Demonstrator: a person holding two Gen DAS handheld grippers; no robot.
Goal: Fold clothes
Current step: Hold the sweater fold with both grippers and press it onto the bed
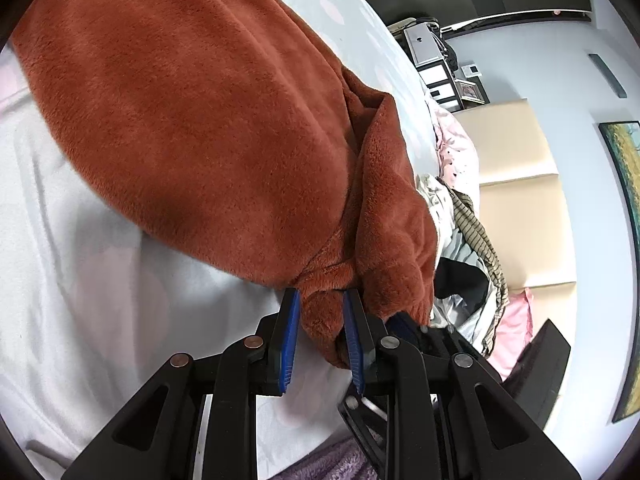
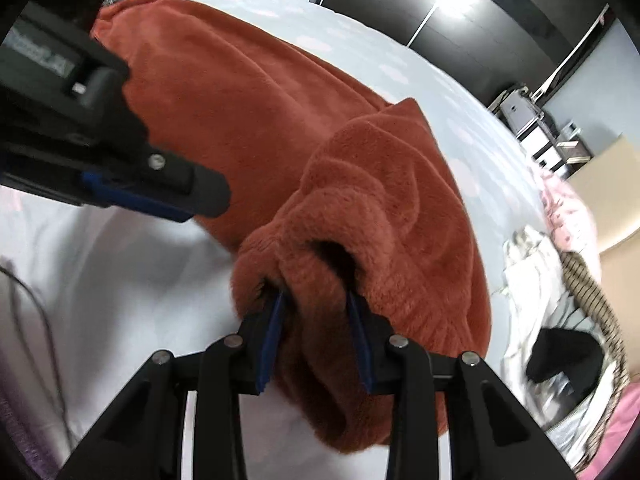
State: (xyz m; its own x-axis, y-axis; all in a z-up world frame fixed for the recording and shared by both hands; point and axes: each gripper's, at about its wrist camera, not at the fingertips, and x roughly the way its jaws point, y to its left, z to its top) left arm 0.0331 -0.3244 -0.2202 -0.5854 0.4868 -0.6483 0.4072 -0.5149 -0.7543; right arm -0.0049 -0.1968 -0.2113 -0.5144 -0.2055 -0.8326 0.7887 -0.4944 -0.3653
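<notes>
Rust fleece garment (image 1: 192,120) — bunched folds (thick pile) gripped between both grippers' part-open pads (image 2: 269,344).

Both fisheye views look steeply down along their own gripper fingers, close over the bed sheet (image 1: 80,240). Both share the rust fleece garment (image 1: 192,112), filling each frame's centre, and the laundry pile (image 2: 560,320) at right. The left gripper (image 2: 188,204) shows in the right wrist view's upper left.
</notes>
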